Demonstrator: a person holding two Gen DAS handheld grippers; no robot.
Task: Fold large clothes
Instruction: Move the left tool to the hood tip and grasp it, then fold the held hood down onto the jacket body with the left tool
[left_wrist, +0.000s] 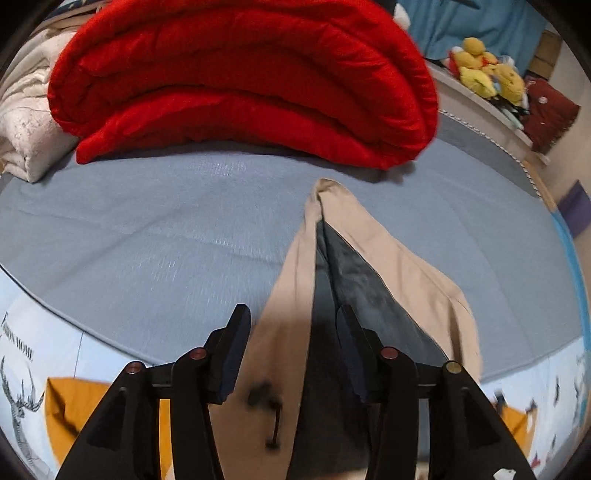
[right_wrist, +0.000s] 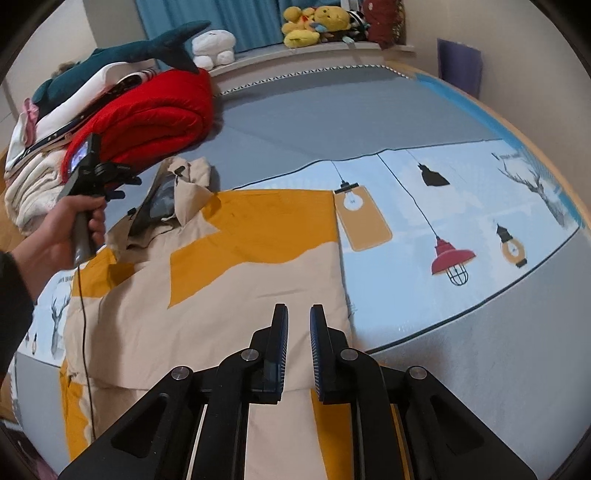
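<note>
The beige coat (right_wrist: 207, 295) lies spread on the bed (right_wrist: 332, 110), its long axis running from the hem under my right gripper (right_wrist: 298, 321) up to the collar and hood (left_wrist: 369, 258) at my left gripper (left_wrist: 291, 332). So each hand has its own end: the left is nearer to the hood, the right is nearer to the hem. My left gripper stands half open; the beige cloth passes between its fingers, but I do not see the pads press it. My right gripper is almost closed, with a narrow gap, and the hem lies below it, not pinched as far as I can tell. I judge that the next fold goes along this axis, hem toward collar. The red quilt (left_wrist: 240, 81) lies well beyond the hood.
</note>
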